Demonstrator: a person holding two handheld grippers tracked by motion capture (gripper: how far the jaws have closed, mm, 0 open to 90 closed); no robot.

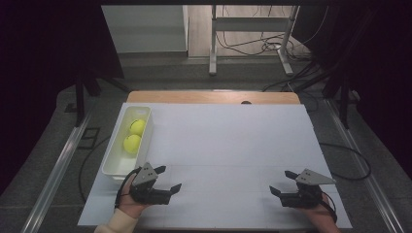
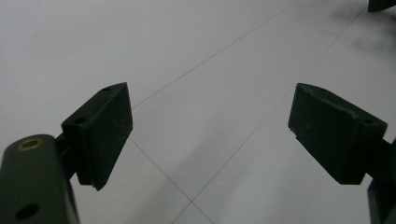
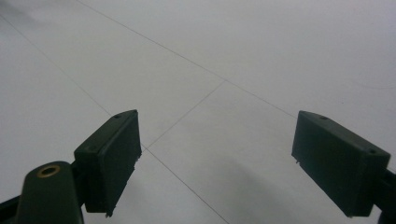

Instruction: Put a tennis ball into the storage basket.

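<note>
Two yellow tennis balls, one [image 1: 137, 127] behind the other [image 1: 131, 144], lie in a white rectangular bin [image 1: 111, 166] at the table's left edge. My left gripper [image 1: 168, 178] rests near the front left, just right of the bin's near end, open and empty. In the left gripper view its gripper [image 2: 210, 133] shows wide-spread jaws over bare white tabletop. My right gripper [image 1: 283, 182] sits at the front right, open, pointing left toward the middle. In the right gripper view the gripper [image 3: 217, 158] holds nothing between its jaws.
The white table [image 1: 228, 141] has thin seam lines and a wooden strip [image 1: 214, 97] along its far edge. Metal rails [image 1: 58, 165] run along both sides on the floor. A white table frame [image 1: 252, 39] and cables stand beyond.
</note>
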